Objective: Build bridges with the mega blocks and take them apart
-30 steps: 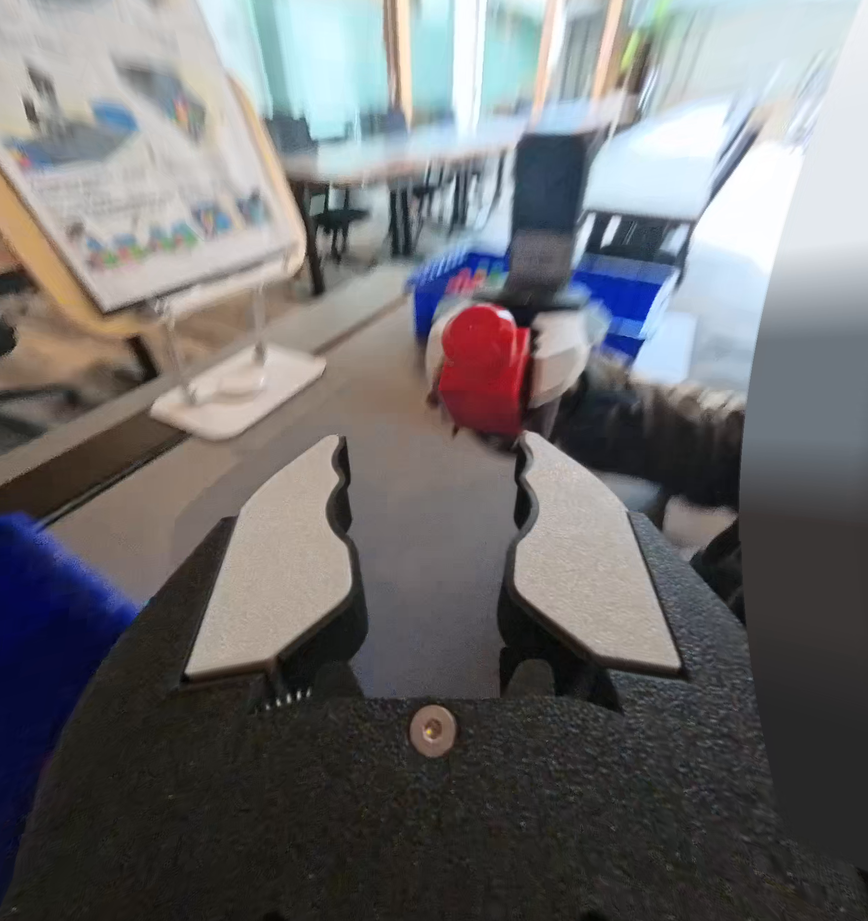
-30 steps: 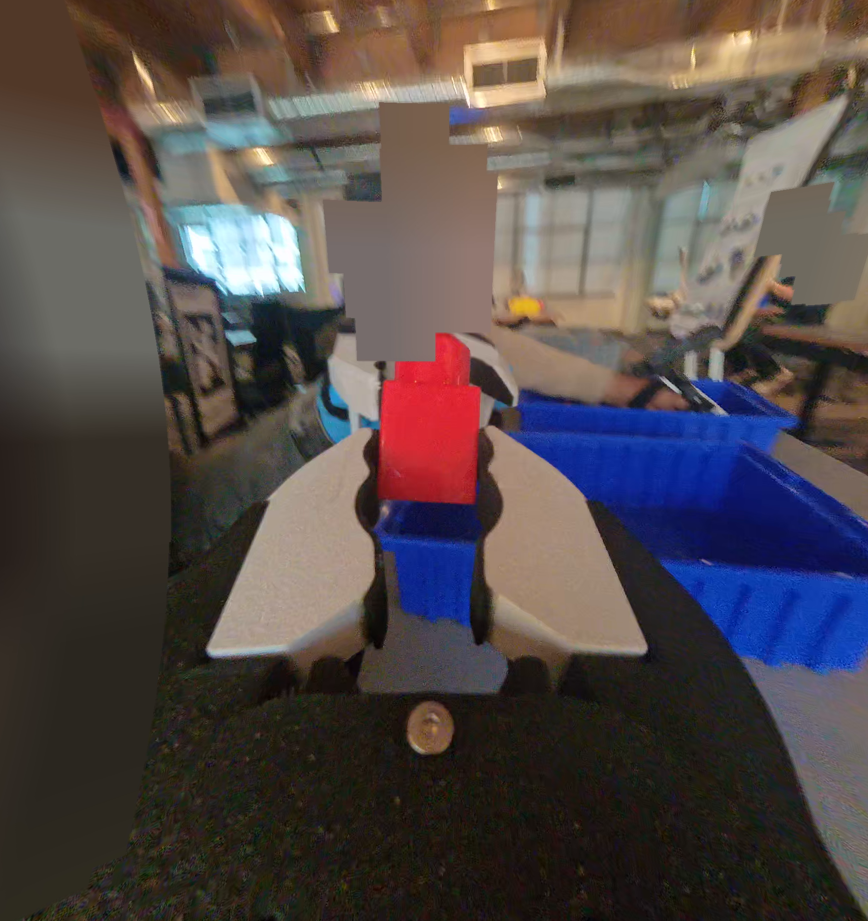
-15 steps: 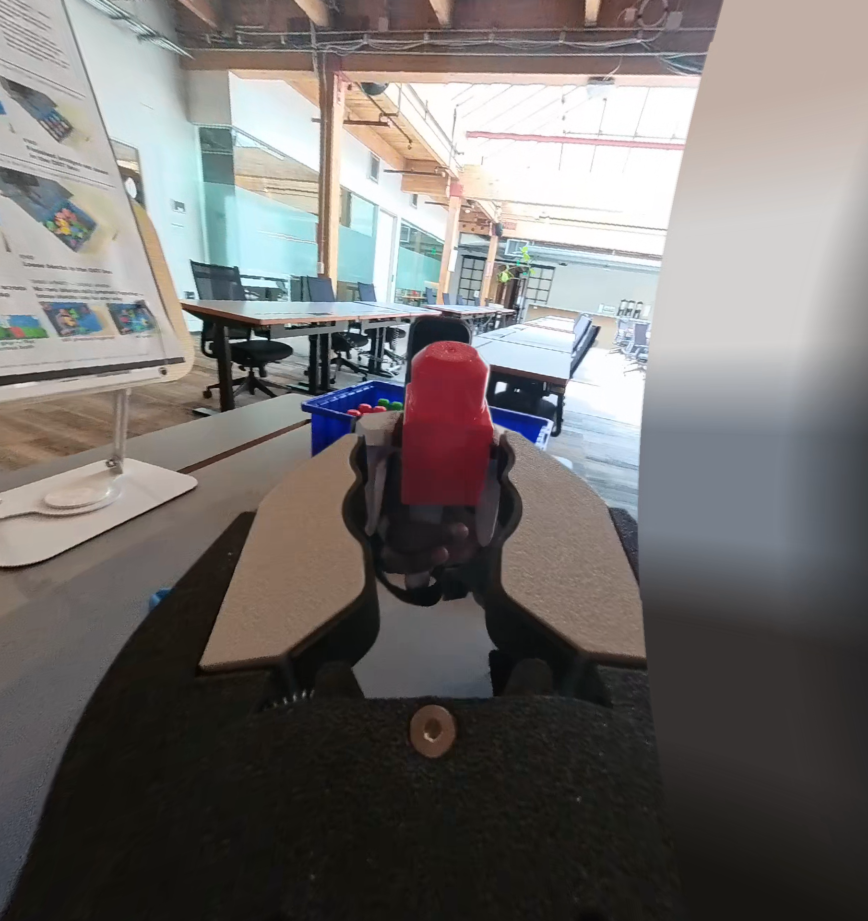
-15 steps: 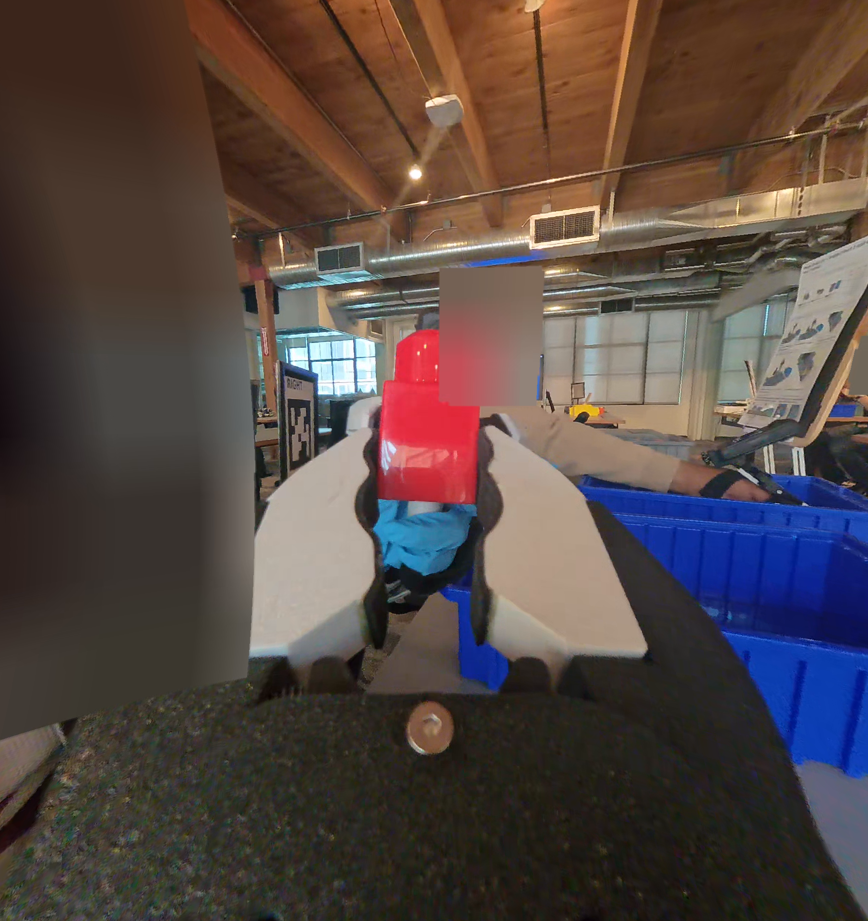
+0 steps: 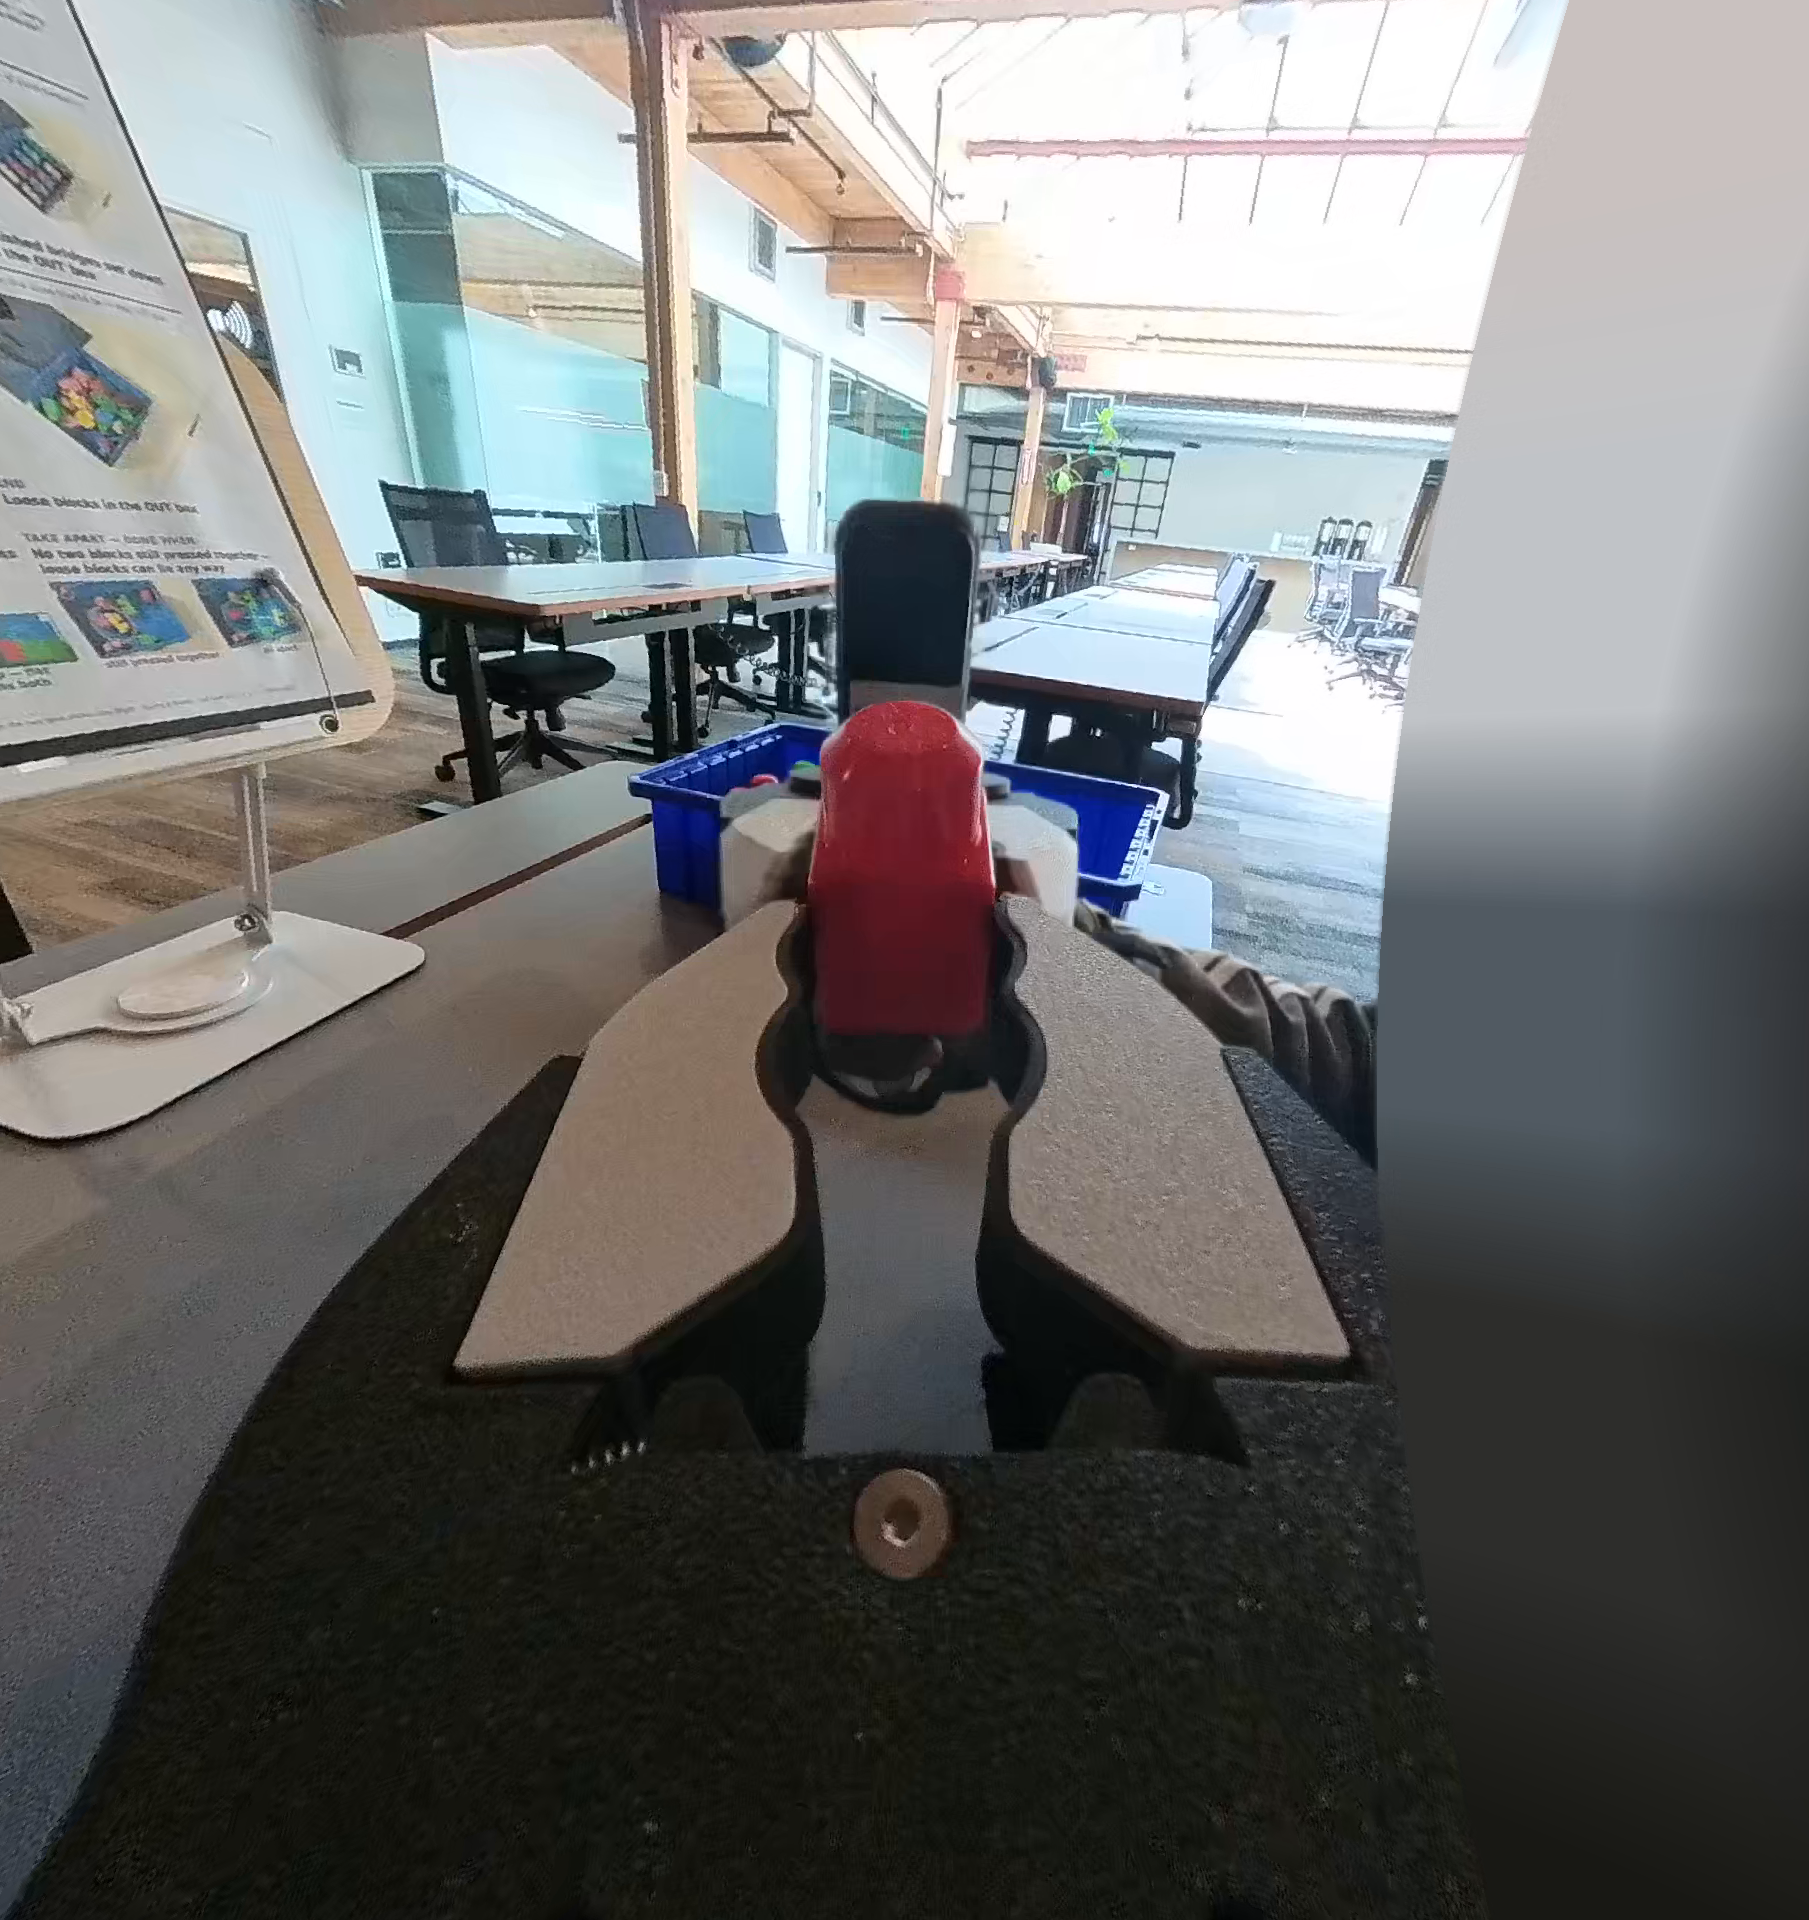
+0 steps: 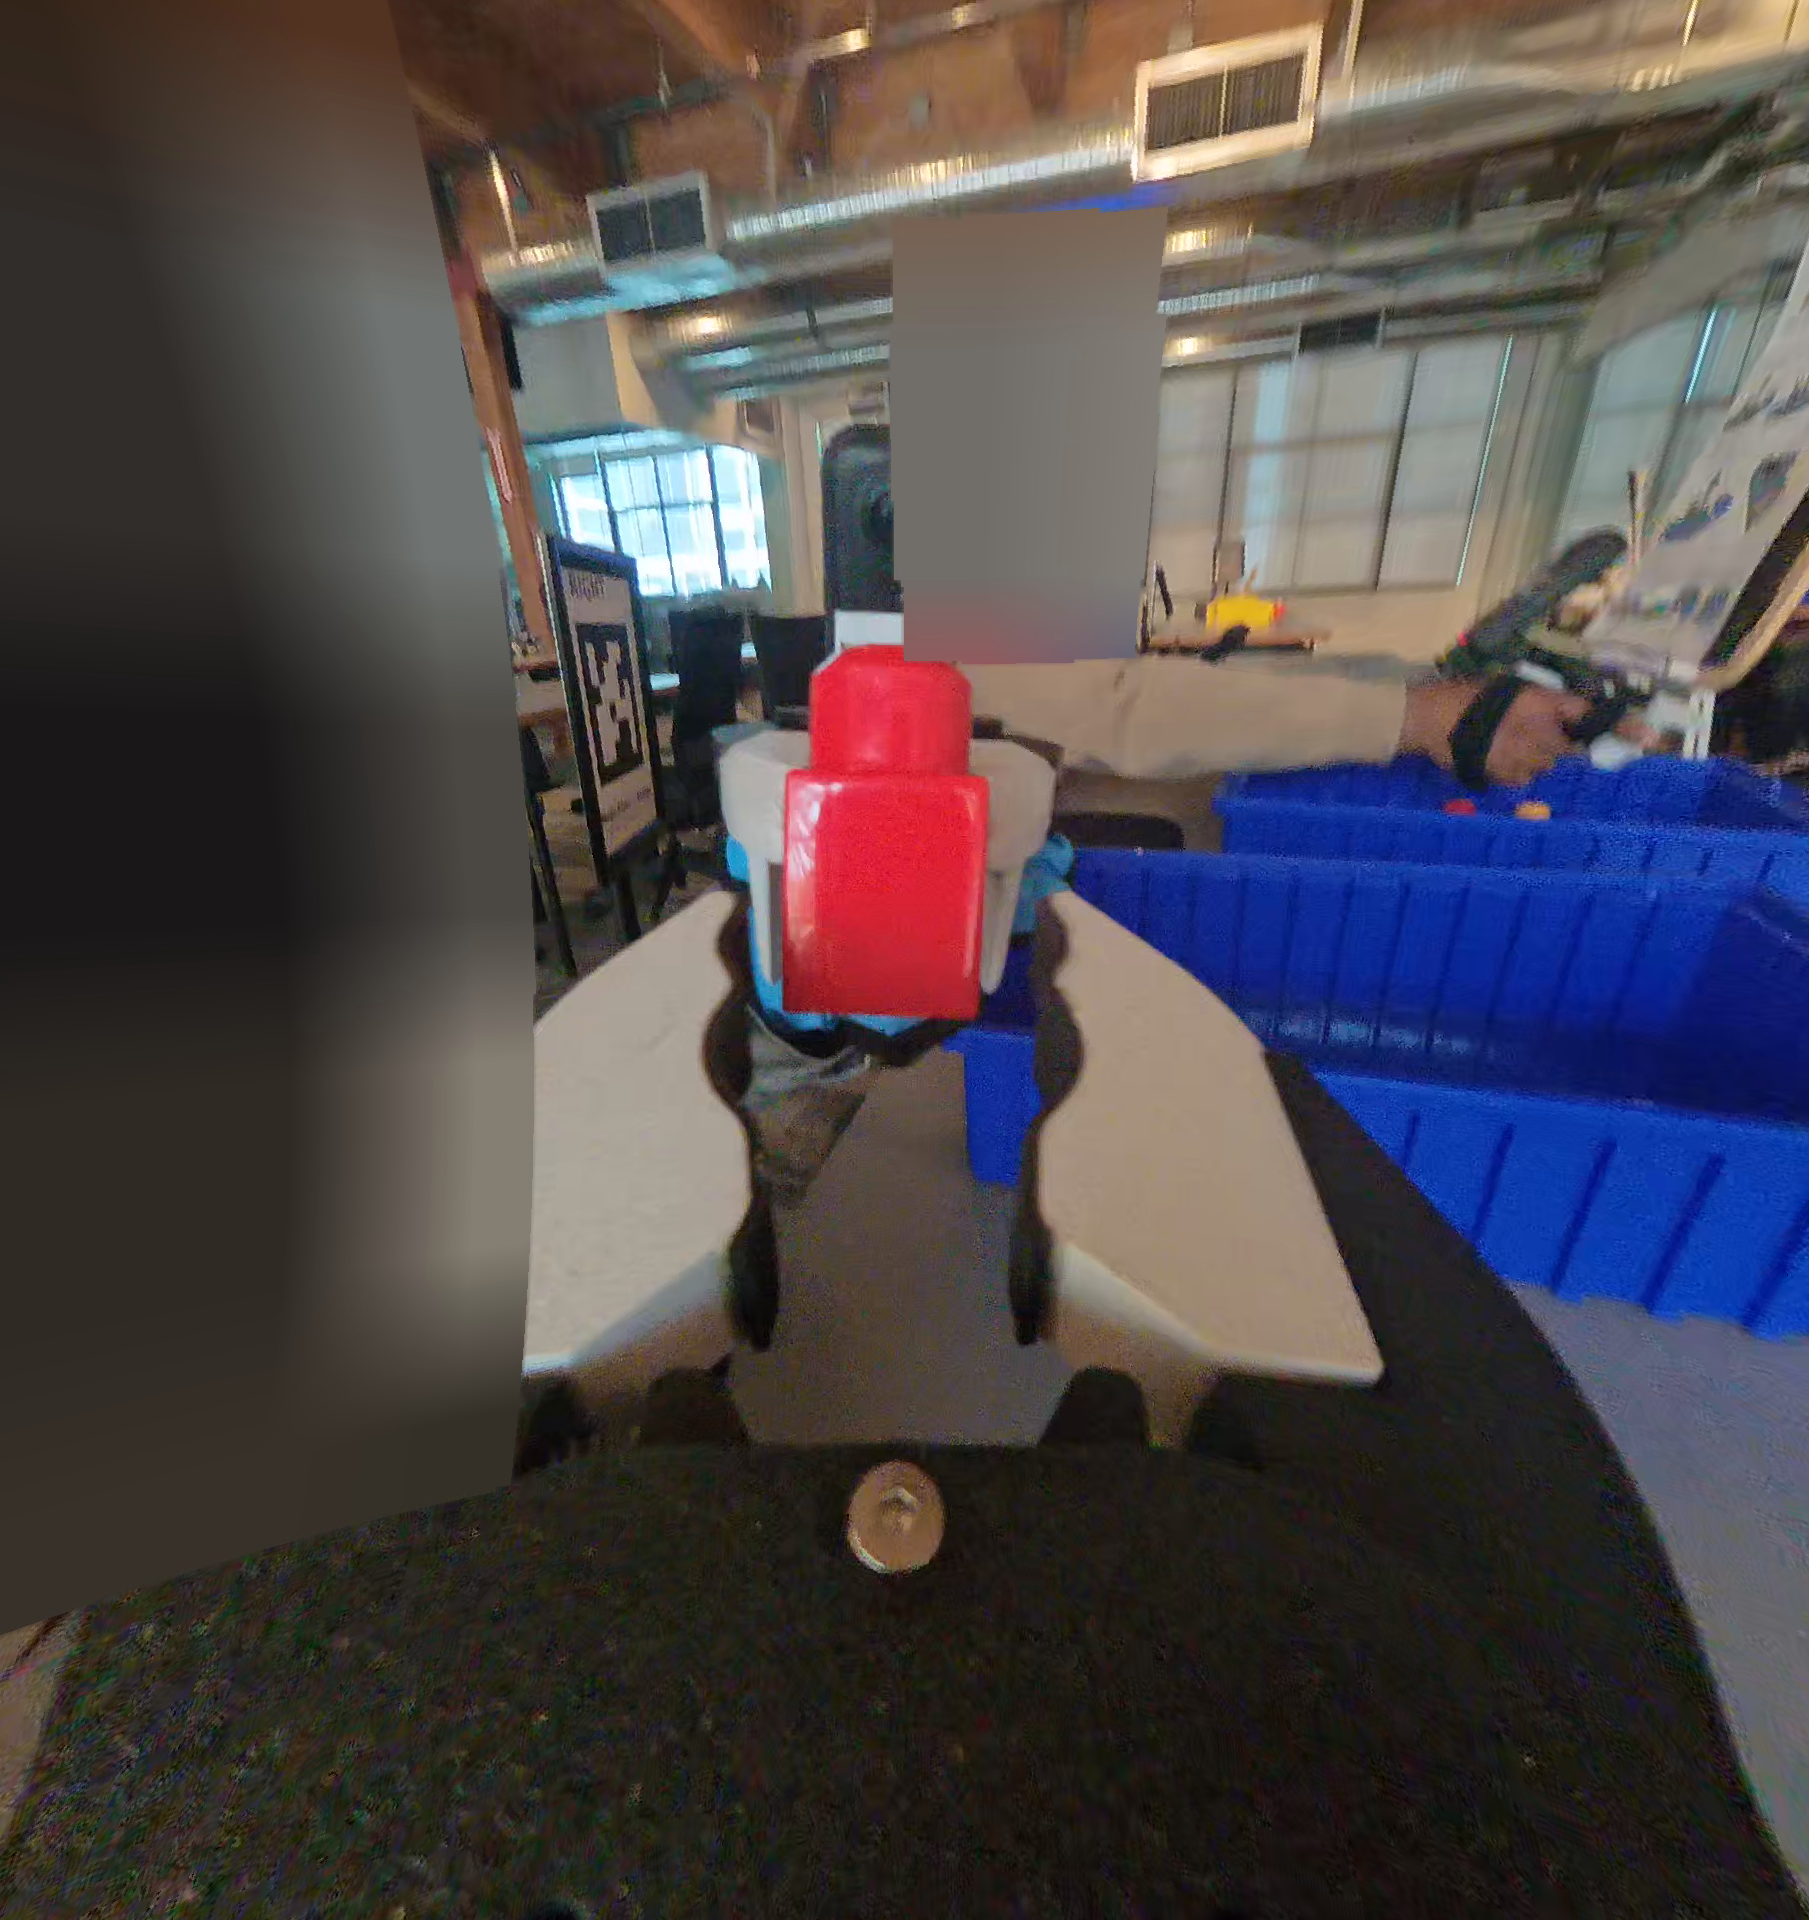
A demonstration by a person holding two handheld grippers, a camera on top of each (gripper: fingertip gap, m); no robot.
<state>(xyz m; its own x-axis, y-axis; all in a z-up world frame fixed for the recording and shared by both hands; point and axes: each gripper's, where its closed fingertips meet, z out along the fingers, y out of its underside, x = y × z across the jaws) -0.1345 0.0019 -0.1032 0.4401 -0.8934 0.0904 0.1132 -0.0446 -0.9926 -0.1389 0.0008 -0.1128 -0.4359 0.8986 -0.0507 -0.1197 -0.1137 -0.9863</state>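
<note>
A red single-stud mega block is held in the air between the two grippers, which face each other. My left gripper is shut on the block, its fingertips pressing on both sides. In the right wrist view the same red block sits between the left gripper's white fingers. My right gripper is open, its tips spread wider than the block and just short of it. The right gripper's white fingers show behind the block in the left wrist view.
Two blue bins stand to the right on the grey table, and one also shows in the left wrist view. An instruction board on a white stand is at the left. A person's arm reaches over the far bin.
The left gripper closed on the red block that the right gripper held. The right gripper has opened and drawn back a little, so the left holds the block alone.
</note>
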